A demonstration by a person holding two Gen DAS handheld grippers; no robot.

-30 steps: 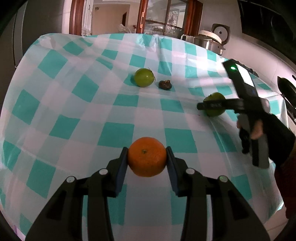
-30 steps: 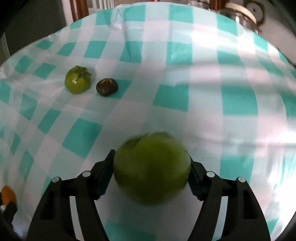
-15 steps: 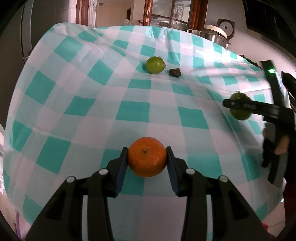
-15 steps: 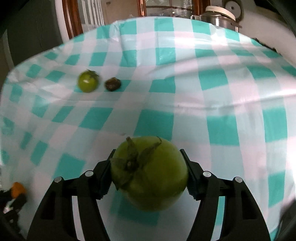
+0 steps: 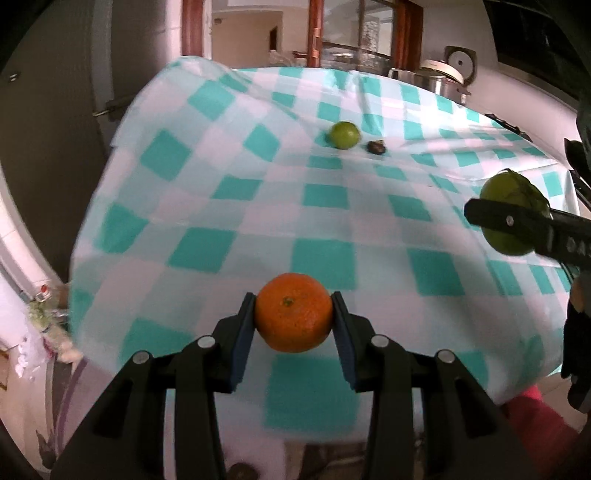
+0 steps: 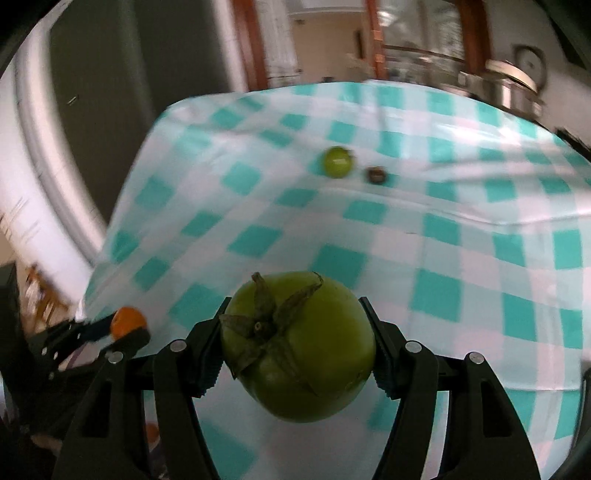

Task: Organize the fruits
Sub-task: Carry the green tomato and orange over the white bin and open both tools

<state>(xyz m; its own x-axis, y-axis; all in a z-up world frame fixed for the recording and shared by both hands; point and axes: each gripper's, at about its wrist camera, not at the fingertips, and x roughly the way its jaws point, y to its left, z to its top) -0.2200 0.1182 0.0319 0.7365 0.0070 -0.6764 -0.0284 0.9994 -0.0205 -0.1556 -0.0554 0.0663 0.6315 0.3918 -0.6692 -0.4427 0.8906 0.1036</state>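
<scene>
My left gripper (image 5: 294, 314) is shut on an orange tangerine (image 5: 293, 312), held above the near edge of the checked table (image 5: 221, 206). My right gripper (image 6: 297, 341) is shut on a large green tomato (image 6: 301, 347) with a dry stalk, also lifted over the table's near side. In the left wrist view that tomato (image 5: 511, 210) shows at the far right between the other gripper's fingers. In the right wrist view the tangerine (image 6: 127, 321) shows at the lower left. A smaller green tomato (image 5: 344, 135) and a small dark brown fruit (image 5: 376, 147) lie far back on the cloth.
The table wears a teal and white checked cloth that hangs over its edges. A steel pot with a lid (image 5: 436, 83) stands behind the far right corner. A dark door and wooden-framed glass doors (image 5: 354, 33) lie beyond. The floor and some clutter (image 5: 44, 325) show at the left.
Both grippers have pulled back from the table with their fruit, so the table now looks farther away and its left edge shows. The green tomato has lifted off the cloth.
</scene>
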